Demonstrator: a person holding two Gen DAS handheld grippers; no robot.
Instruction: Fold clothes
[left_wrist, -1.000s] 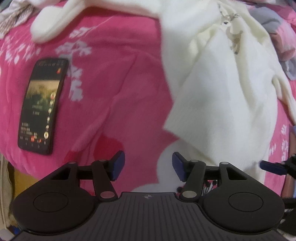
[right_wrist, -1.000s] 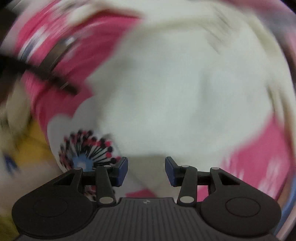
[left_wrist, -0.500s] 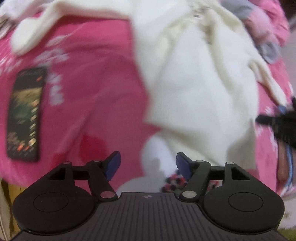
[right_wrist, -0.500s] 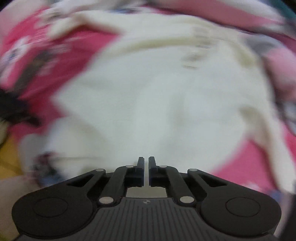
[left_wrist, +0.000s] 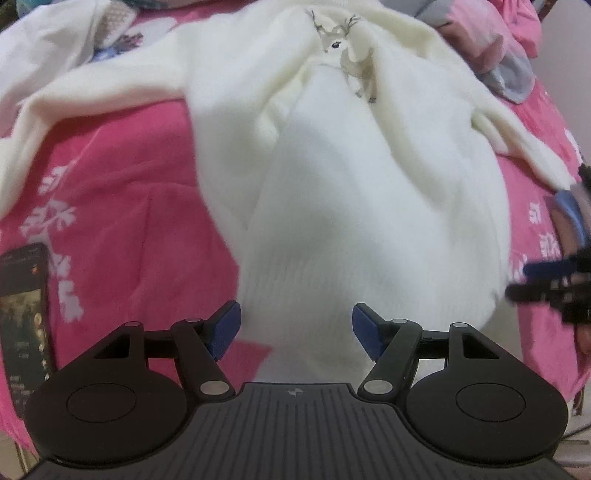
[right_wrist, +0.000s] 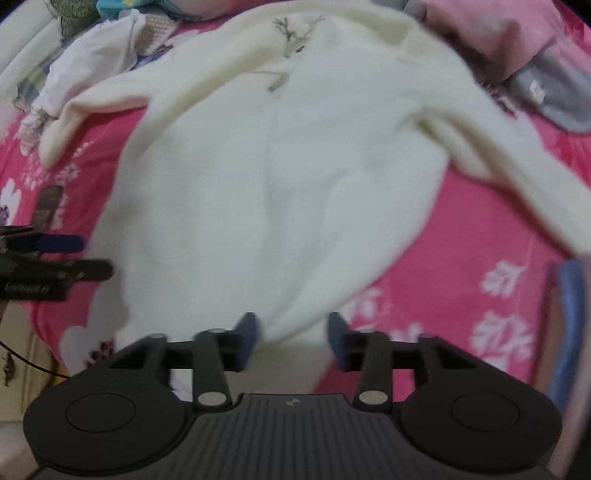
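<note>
Sweater (left_wrist: 369, 206) lies face up on the pink bedspread (left_wrist: 122, 206), long axis running straight away from both grippers, collar far, hem near. Left gripper (left_wrist: 296, 328) has its jaws spread, empty, with the hem's left part between them. Right gripper (right_wrist: 291, 341) likewise gapes empty at the hem's right corner. Both stand equally near; sleeves splay outward.
</note>
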